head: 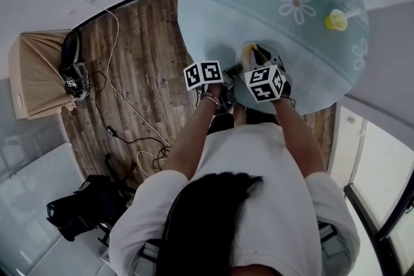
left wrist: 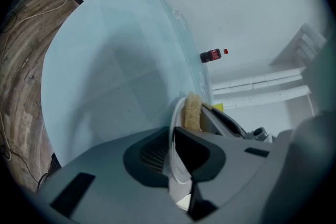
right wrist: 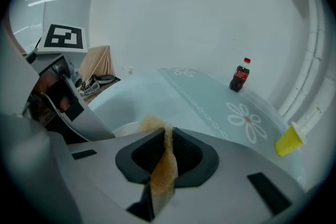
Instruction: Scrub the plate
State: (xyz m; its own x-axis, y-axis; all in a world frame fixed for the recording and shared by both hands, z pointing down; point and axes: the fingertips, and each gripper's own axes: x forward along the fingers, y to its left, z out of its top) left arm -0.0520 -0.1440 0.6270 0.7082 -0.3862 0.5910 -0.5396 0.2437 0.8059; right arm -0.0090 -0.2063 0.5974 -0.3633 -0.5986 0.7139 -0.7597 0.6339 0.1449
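A white plate (left wrist: 176, 160) stands on edge, and my left gripper (left wrist: 173, 136) is shut on its rim. My right gripper (right wrist: 164, 136) is shut on a tan sponge (right wrist: 164, 168), squeezed thin between the pads. In the left gripper view the sponge (left wrist: 193, 112) rests against the plate's far face, with the right gripper (left wrist: 231, 123) behind it. In the head view both grippers, left (head: 231, 70) and right (head: 253, 63), meet over the plate (head: 270, 53) and the sponge (head: 249, 52) at the near edge of the round table (head: 220, 3). The plate (right wrist: 123, 128) shows white beyond the right jaws.
The table wears a pale teal cloth with daisy prints. A cola bottle (right wrist: 240, 76) stands at its far side and a yellow cup (right wrist: 289, 141) at the right. Wooden floor with cables (head: 129, 113) lies left, with a beige cloth-covered stand (head: 35, 74) and a black bag (head: 84, 207).
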